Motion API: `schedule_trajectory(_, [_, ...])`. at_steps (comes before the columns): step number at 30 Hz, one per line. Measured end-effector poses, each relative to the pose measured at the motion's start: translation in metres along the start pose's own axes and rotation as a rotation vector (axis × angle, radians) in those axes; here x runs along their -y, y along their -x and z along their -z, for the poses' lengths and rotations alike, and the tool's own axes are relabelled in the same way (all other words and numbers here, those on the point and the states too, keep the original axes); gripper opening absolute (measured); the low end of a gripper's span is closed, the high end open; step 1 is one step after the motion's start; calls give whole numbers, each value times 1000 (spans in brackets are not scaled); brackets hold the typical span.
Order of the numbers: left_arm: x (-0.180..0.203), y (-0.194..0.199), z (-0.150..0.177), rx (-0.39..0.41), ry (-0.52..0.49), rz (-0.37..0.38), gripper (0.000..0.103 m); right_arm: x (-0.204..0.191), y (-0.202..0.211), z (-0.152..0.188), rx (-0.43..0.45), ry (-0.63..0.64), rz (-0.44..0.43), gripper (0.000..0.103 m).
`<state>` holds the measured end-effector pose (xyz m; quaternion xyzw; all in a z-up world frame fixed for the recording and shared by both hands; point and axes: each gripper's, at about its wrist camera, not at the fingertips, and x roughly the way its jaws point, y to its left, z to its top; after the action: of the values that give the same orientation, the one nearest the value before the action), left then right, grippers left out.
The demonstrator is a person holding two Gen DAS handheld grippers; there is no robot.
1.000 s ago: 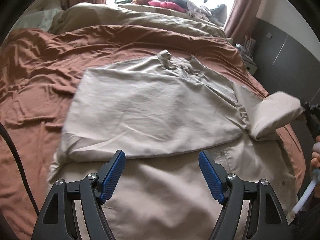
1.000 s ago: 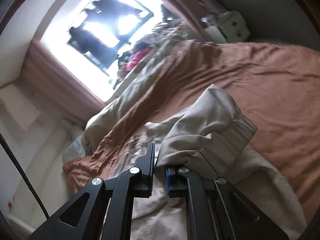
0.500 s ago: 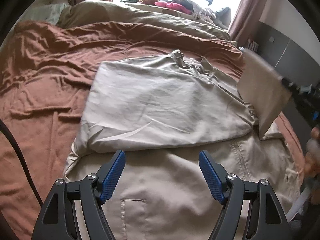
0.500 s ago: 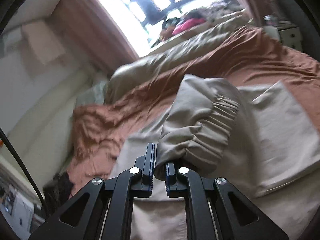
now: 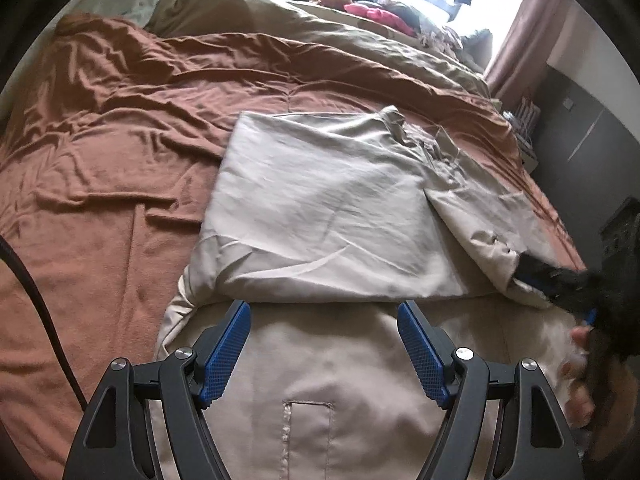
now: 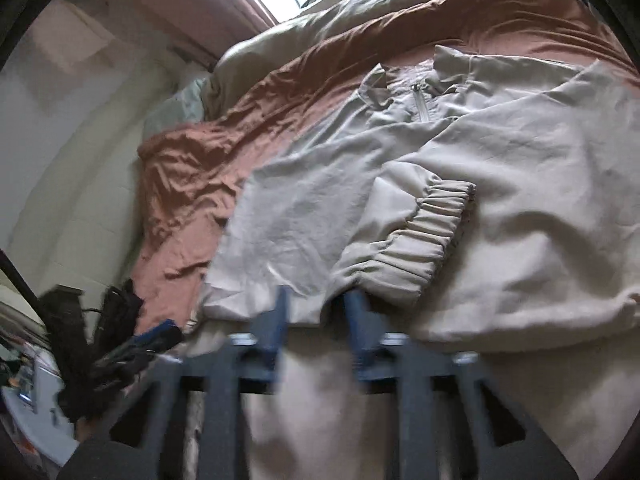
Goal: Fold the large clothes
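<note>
A beige jacket lies partly folded on the brown bedspread. My left gripper hovers open over the jacket's near part, by a pocket seam, with nothing between its fingers. The right sleeve, ending in an elastic cuff, now lies folded across the jacket's body. My right gripper is blurred just behind the cuff, its jaws opening and no longer pinching the fabric. In the left wrist view the right gripper sits at the cuff's edge on the right, with a hand behind it. The left gripper shows blurred at lower left.
A beige duvet is bunched along the far side of the bed. Behind it, a pile of clothes lies under the bright window. A dark cabinet and a small shelf stand to the right. A black cable hangs at left.
The right gripper carried the sleeve cuff inward and down onto the jacket, then let go of it. The left gripper slid a little along the jacket, staying open.
</note>
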<state>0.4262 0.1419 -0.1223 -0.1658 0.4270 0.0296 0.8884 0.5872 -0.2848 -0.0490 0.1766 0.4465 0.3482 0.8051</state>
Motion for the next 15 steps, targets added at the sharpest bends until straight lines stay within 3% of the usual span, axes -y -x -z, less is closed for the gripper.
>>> schedule_trajectory(1, [3, -1, 1, -2, -19, -10, 77, 4, 8, 6, 6, -10, -9, 92])
schedule_trajectory(2, [6, -2, 2, -3, -35, -20, 77, 9, 16, 7, 10, -22, -12, 95])
schedule_trajectory(6, [19, -4, 5, 0, -64, -49, 77, 37, 43, 14, 32, -78, -4, 95])
schedule_trajectory(10, [48, -8, 0, -16, -141, -43, 77, 65, 83, 19, 106, -103, 104, 95])
schedule_trajectory(15, [92, -12, -14, -27, -205, -15, 77, 105, 114, 19, 138, -211, 140, 95])
